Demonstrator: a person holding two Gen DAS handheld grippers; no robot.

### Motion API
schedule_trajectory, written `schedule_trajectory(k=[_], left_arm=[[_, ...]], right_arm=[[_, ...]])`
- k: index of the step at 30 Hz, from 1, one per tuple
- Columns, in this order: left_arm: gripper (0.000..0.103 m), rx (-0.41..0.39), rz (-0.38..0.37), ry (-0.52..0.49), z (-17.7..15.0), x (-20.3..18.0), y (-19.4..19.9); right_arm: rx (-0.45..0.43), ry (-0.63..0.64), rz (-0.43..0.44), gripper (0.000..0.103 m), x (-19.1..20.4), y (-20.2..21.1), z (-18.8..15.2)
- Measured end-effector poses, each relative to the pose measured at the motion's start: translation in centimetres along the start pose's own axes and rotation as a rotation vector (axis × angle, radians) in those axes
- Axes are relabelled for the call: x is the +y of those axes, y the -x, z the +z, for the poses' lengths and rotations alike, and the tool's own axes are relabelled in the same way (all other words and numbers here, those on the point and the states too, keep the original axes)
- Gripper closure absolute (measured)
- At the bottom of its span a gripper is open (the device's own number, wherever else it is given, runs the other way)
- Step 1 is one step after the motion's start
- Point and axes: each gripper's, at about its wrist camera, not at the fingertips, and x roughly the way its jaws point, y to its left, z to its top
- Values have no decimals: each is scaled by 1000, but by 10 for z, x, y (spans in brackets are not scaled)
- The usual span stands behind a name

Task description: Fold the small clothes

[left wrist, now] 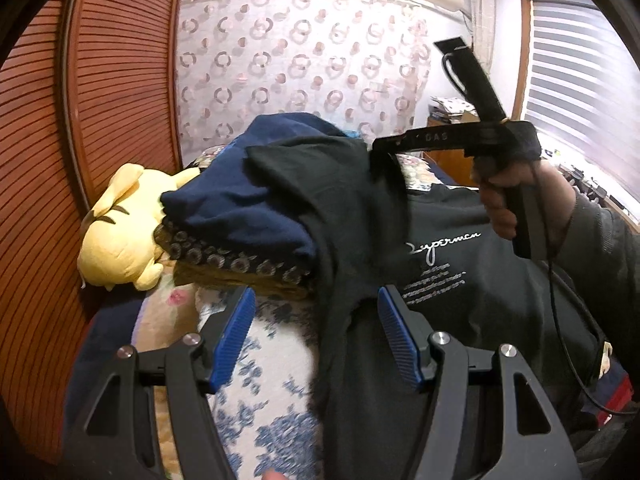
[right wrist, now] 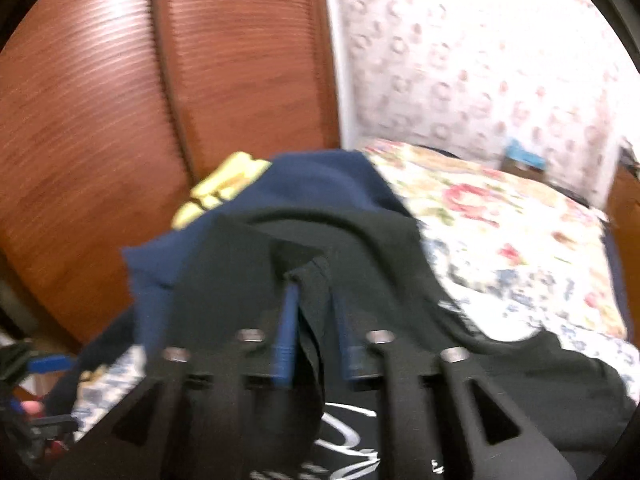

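Observation:
A black T-shirt [left wrist: 448, 264] with white "Superman" script lies on the bed, its upper part draped over a stack of folded clothes. My left gripper [left wrist: 316, 320] is open, its blue pads on either side of the shirt's left edge, holding nothing. My right gripper [right wrist: 312, 300] is shut on a fold of the black T-shirt [right wrist: 312, 248] and holds it up against the stack. In the left wrist view the right gripper [left wrist: 384, 152] comes in from the right, held by a hand. The stack has a navy garment [left wrist: 240, 200] on top.
A yellow plush toy [left wrist: 120, 236] lies left of the stack, against a wooden slatted door [left wrist: 80, 100]. The bed has a floral quilt [right wrist: 500, 220]. A patterned curtain [left wrist: 300, 60] hangs behind, and a window with blinds [left wrist: 580, 92] is at the right.

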Motion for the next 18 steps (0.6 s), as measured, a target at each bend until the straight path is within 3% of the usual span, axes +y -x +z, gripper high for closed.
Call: schedule_trajectory(k=[7,18], left_arm=[[40,24,-56,-45,13,-31,-29],[40,106,-150,-180,34,-115,-90]], right_arm=[[-2,0,-60,51,-46,37,-23],[44,-87,-245,42,-158,116,-103]])
